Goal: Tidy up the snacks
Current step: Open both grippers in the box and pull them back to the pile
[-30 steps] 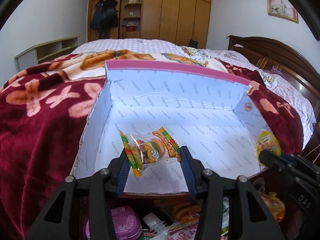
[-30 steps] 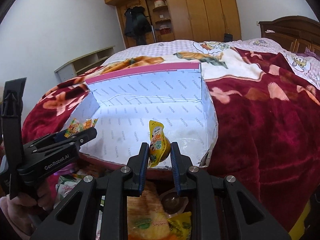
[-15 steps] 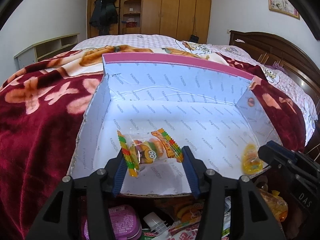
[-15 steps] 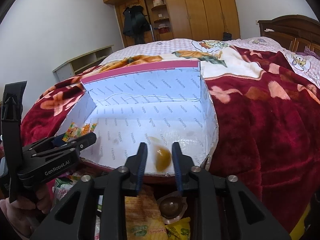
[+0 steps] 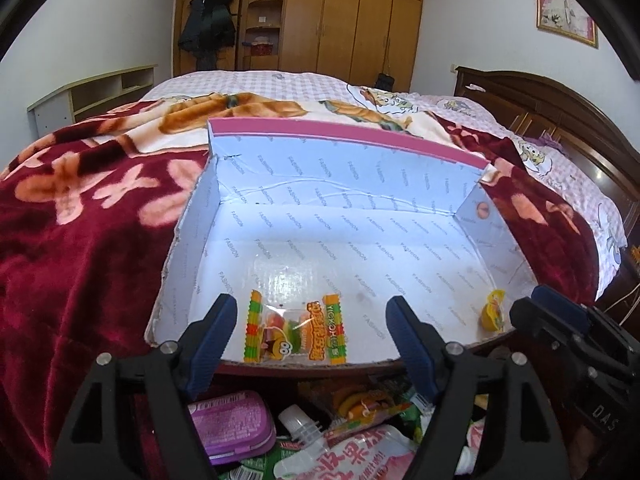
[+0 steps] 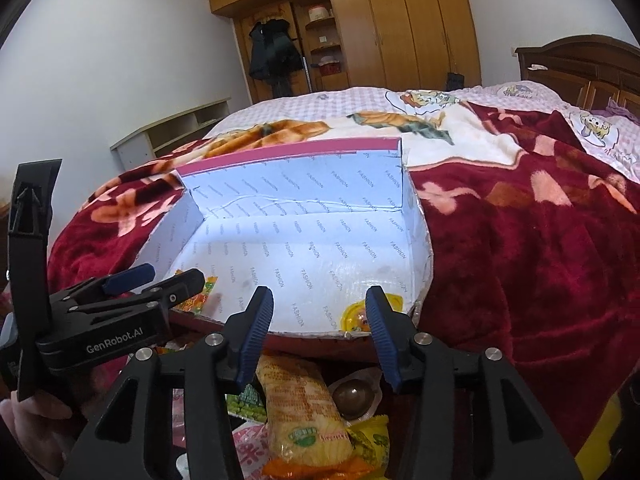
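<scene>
A shallow white box (image 5: 304, 184) (image 6: 304, 200) with a pink rim lies on the bed. A clear gummy candy packet (image 5: 295, 330) with striped ends lies flat on the box floor near its front edge. My left gripper (image 5: 312, 330) hovers over it, jaws opening, pads clear of the packet. A small yellow jelly cup (image 6: 356, 316) (image 5: 493, 312) rests in the front right corner of the box. My right gripper (image 6: 320, 322) stands just left of the cup, jaws opening, nothing between its pads.
A heap of loose snacks lies below the box's front edge: a purple tin (image 5: 232, 426), a white pouch (image 5: 352, 456), a yellow packet (image 6: 304, 412), a brown ball (image 6: 354, 398). A red floral blanket (image 6: 520, 264) surrounds the box. A hand (image 6: 28, 428) holds the left gripper.
Both grippers let go and opened. The candy packet dropped from the left jaws onto the box floor. The jelly cup fell from the right jaws into the front right corner.
</scene>
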`<state>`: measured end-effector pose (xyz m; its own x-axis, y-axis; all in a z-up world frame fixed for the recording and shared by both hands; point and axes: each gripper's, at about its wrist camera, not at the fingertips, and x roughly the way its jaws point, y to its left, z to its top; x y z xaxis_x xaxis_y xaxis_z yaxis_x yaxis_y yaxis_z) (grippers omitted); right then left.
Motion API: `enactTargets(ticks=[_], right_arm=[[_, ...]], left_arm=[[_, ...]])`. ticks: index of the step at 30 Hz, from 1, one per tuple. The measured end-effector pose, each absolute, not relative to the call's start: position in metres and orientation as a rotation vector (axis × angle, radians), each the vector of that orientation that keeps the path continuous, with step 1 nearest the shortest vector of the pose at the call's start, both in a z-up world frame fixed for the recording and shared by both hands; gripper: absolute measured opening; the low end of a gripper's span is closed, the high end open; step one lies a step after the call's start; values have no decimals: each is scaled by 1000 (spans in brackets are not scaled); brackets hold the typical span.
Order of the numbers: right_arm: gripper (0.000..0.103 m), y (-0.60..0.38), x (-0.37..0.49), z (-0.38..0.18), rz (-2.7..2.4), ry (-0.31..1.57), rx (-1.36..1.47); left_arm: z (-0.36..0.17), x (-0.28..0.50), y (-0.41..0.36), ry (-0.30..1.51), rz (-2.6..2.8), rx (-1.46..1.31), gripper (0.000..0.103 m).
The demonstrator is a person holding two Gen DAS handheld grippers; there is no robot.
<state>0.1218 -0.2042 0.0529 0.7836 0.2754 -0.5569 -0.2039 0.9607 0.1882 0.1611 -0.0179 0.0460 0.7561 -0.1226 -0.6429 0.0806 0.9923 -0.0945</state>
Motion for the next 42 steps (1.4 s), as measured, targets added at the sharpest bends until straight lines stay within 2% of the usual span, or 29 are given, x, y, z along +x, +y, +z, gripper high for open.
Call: enactTargets(ticks=[17, 32, 42], right_arm=[[50, -211, 72, 65, 251, 567, 192], [50, -216, 34, 60, 246, 567, 196], [55, -211, 19, 51, 273, 579, 177]], left_arm=[[67, 99, 5, 663, -89, -75, 81], [50, 57, 15, 683, -82, -81, 81], [32, 39, 22, 719, -90, -80, 81]])
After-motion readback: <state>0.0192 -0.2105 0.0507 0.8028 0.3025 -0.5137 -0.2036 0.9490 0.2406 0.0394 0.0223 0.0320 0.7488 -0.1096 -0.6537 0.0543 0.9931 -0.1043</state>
